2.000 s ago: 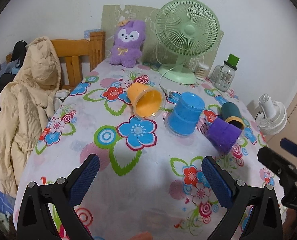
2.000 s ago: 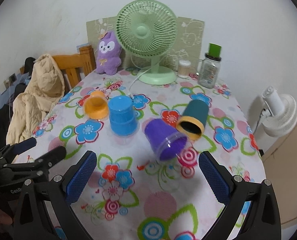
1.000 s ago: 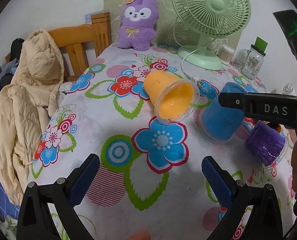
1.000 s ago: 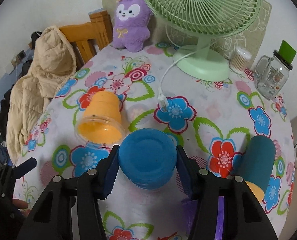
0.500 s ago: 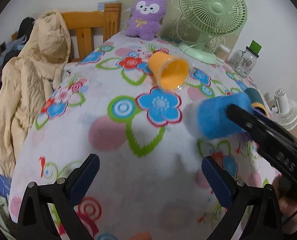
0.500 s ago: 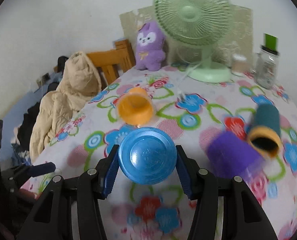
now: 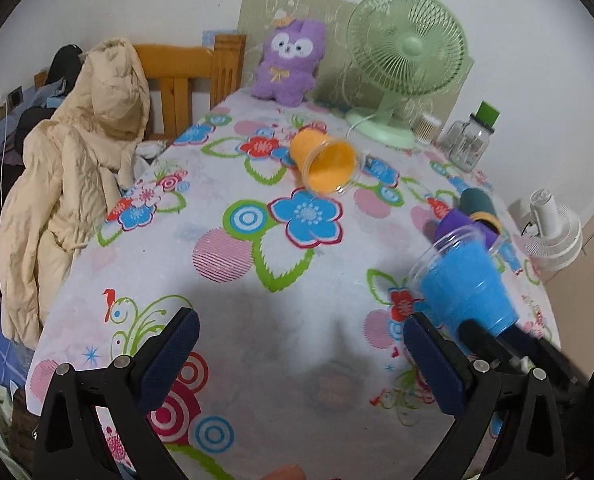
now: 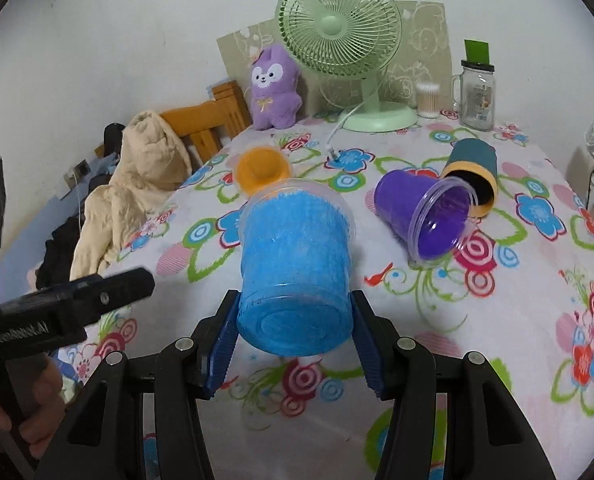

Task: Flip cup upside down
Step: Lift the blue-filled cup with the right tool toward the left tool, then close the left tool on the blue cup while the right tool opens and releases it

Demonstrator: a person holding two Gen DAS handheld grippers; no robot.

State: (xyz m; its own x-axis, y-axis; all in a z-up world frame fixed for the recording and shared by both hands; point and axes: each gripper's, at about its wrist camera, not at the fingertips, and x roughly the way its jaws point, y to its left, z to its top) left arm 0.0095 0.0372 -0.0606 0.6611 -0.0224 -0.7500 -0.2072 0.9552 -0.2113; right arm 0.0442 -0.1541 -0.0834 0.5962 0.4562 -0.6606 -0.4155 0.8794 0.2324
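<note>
The right hand-held gripper (image 8: pixel 295 354) clamps the blue cup (image 8: pixel 297 268) (tilted, base toward camera) above the table (image 8: pixel 517 340).

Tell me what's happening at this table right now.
A person is working two handheld grippers over a flowered tablecloth. The right gripper is clamped on the blue cup near its base, holding it above the table, tilted with its rim pointing away from the gripper. The left gripper is open and holds nothing. The orange cup, purple cup and dark teal cup lie on their sides.
</note>
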